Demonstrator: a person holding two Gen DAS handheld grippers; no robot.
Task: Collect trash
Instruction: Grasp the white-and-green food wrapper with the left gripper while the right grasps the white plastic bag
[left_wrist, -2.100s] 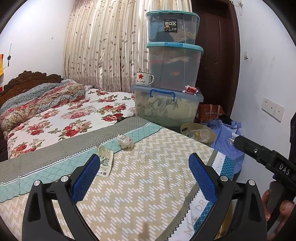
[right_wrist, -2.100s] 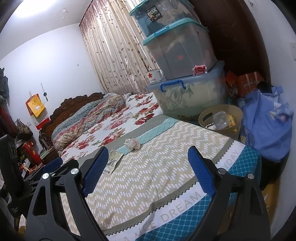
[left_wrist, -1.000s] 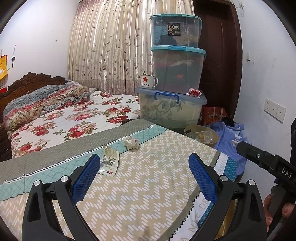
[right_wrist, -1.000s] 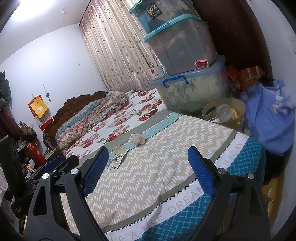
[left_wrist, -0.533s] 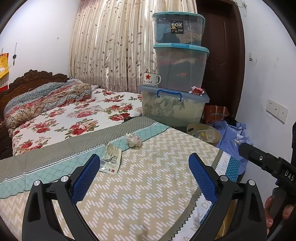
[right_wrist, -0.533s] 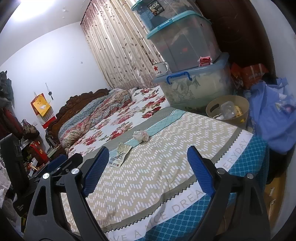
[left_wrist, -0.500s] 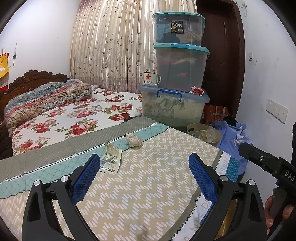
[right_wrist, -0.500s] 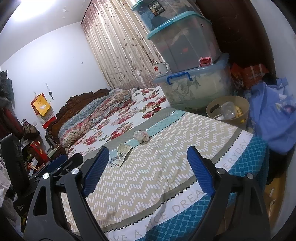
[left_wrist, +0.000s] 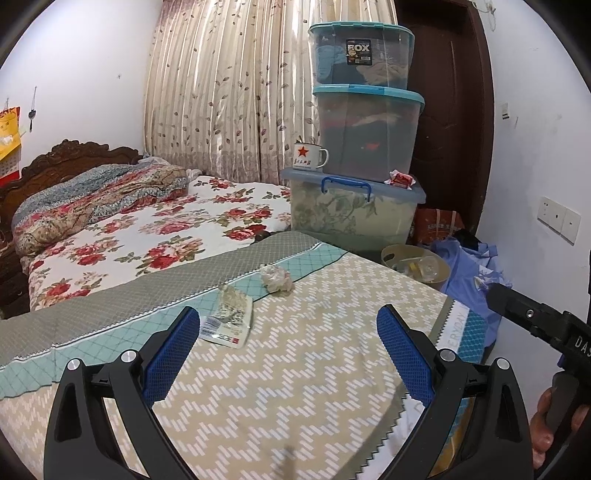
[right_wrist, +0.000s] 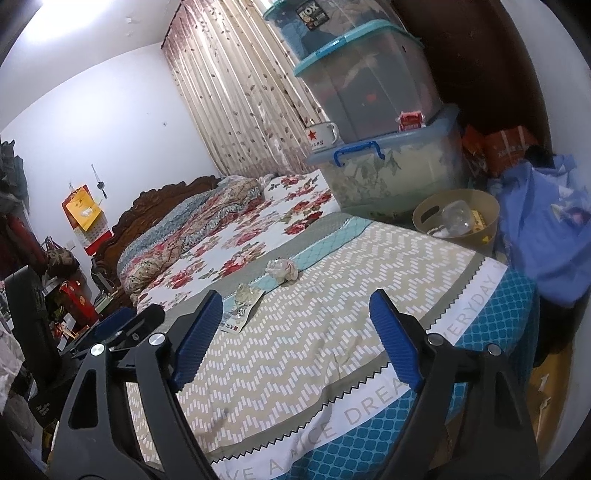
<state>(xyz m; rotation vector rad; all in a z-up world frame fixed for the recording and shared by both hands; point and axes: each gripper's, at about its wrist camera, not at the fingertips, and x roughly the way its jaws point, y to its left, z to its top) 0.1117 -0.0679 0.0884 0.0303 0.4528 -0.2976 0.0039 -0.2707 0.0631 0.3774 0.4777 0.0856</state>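
Note:
A crumpled tissue (left_wrist: 277, 278) (right_wrist: 282, 269) and a flat printed wrapper (left_wrist: 229, 323) (right_wrist: 240, 308) lie on the zigzag blanket (left_wrist: 314, 369) at the bed's foot. My left gripper (left_wrist: 288, 314) hovers above the blanket, short of both pieces, open with nothing between its blue pads. The wrapper lies just beyond its left pad. My right gripper (right_wrist: 295, 299) hangs to the right of the left one, over the same blanket. Its jaws are wide and closing slightly on empty air. A tan bin (left_wrist: 415, 266) (right_wrist: 458, 221) with a clear bottle inside stands on the floor past the bed's far right corner.
Three stacked plastic storage boxes (left_wrist: 364, 129) stand behind the bin, with a star mug (left_wrist: 308, 157) and a red packet (left_wrist: 400, 179) on the lowest lid. A blue cloth pile (right_wrist: 546, 229) lies right of the bin. Floral bedding (left_wrist: 147, 236) covers the far half of the bed.
Both views have drifted a little, so the tissue and wrapper sit slightly further right in the picture. Nothing on the bed has moved and both grippers stay empty.

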